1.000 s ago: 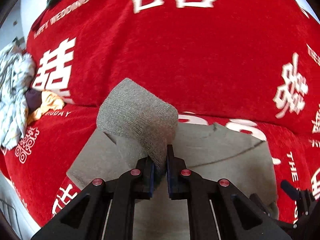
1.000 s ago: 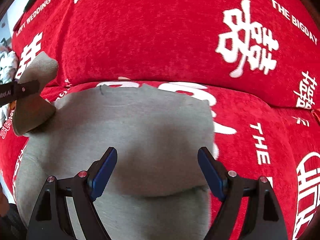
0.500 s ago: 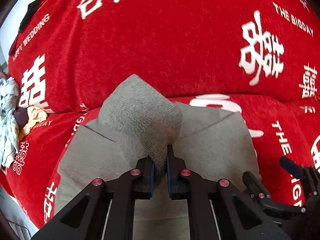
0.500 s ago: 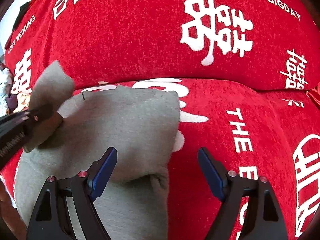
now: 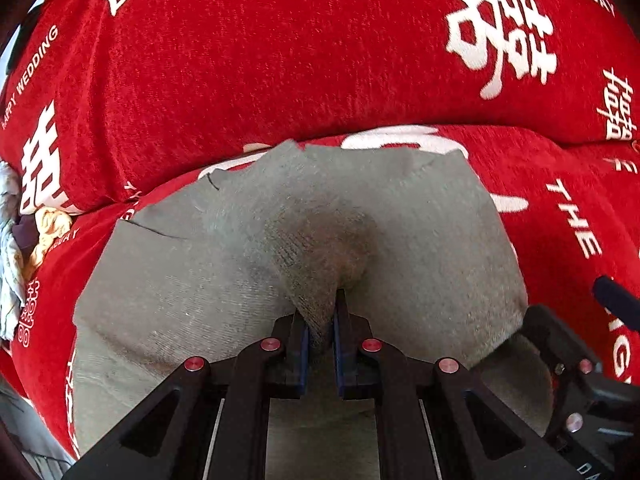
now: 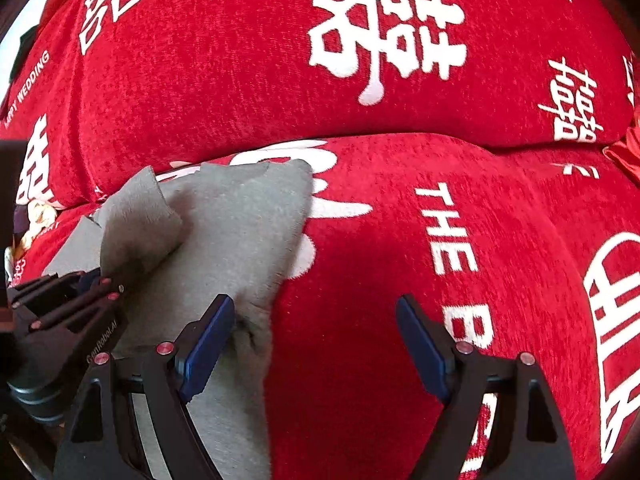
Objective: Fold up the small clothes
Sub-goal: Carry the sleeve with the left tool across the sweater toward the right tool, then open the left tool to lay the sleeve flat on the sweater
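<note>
Hiding garment (image 5: 420, 248) fold: left tool (image 5: 320, 332)

1. We see a plain grey garment (image 5: 420, 240), its pinched cuff a coarser grey knit.
2. Beneath the garment, the sofa cover (image 5: 280, 60) is red with white characters and lettering.
3. The fingers (image 6: 208, 344) carry blue pads on black frames with red rivets.
4. Left of the garment, a pile of clothes (image 5: 16, 240) shows white, yellow and purple.
</note>
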A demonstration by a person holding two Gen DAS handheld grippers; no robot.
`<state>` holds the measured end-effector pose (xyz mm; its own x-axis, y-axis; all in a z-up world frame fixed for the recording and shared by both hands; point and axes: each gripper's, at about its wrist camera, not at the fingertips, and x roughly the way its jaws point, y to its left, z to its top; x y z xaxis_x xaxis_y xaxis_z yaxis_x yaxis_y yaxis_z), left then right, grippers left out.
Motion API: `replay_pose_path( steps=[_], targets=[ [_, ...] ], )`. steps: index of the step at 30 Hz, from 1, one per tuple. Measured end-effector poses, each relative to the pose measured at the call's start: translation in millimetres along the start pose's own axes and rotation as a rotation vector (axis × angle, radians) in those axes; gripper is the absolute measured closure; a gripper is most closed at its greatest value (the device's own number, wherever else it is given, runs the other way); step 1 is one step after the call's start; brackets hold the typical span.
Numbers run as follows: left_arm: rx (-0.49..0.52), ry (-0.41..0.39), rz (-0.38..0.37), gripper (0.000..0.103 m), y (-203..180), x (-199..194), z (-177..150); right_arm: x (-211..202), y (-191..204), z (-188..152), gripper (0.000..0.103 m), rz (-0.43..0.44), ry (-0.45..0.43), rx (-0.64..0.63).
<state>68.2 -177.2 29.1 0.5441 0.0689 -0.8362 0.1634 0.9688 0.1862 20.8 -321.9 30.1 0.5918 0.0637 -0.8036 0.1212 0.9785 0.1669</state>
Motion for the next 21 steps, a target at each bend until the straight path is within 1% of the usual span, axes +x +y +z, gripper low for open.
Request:
replay_pose_path(
  steps=[5, 6, 7, 8, 9, 10, 11, 12, 14, 15, 17, 19, 21],
  targets=[
    [0.037, 0.018, -0.006, 0.092, -8, 4, -5, 0, -5, -2, 0.018, 0.001, 0.001, 0.012],
    [0.044, 0.013, -0.005, 0.084, -8, 4, -6, -1, -5, -2, 0.018, 0.0, 0.001, 0.013],
    [0.045, 0.012, -0.021, 0.063, -7, 3, -6, -3, -5, -3, 0.018, 0.0, 0.0, 0.011],
    [0.042, 0.012, -0.03, 0.047, -5, 2, -7, -5, -6, -3, 0.018, -0.001, -0.002, 0.008],
    [0.029, -0.002, -0.029, 0.019, -2, 0, -7, -6, -6, -3, 0.018, -0.003, -0.004, 0.007],
    [0.01, -0.029, -0.027, 0.014, 2, -5, -8, -7, -7, -3, 0.018, -0.008, -0.008, 0.008],
    [0.005, -0.041, -0.041, 0.014, 3, -7, -9, -8, -8, -3, 0.018, -0.007, -0.008, 0.011],
    [0.007, -0.041, -0.075, 0.014, 5, -10, -10, -9, -9, -2, 0.018, -0.005, -0.007, 0.016],
    [0.009, -0.046, -0.105, 0.014, 10, -14, -13, -10, -9, -1, 0.018, -0.006, -0.006, 0.022],
    [0.008, -0.061, -0.133, 0.014, 15, -18, -15, -11, -9, -1, 0.018, -0.004, -0.006, 0.022],
    [-0.005, -0.073, -0.189, 0.014, 28, -23, -21, -13, -6, 1, 0.018, 0.004, -0.014, 0.016],
    [-0.025, -0.09, -0.229, 0.014, 43, -29, -26, -15, -3, 3, 0.018, 0.02, -0.019, 0.016],
    [-0.058, -0.102, -0.245, 0.014, 61, -29, -28, -15, 2, 9, 0.018, 0.049, -0.019, 0.034]
  ],
)
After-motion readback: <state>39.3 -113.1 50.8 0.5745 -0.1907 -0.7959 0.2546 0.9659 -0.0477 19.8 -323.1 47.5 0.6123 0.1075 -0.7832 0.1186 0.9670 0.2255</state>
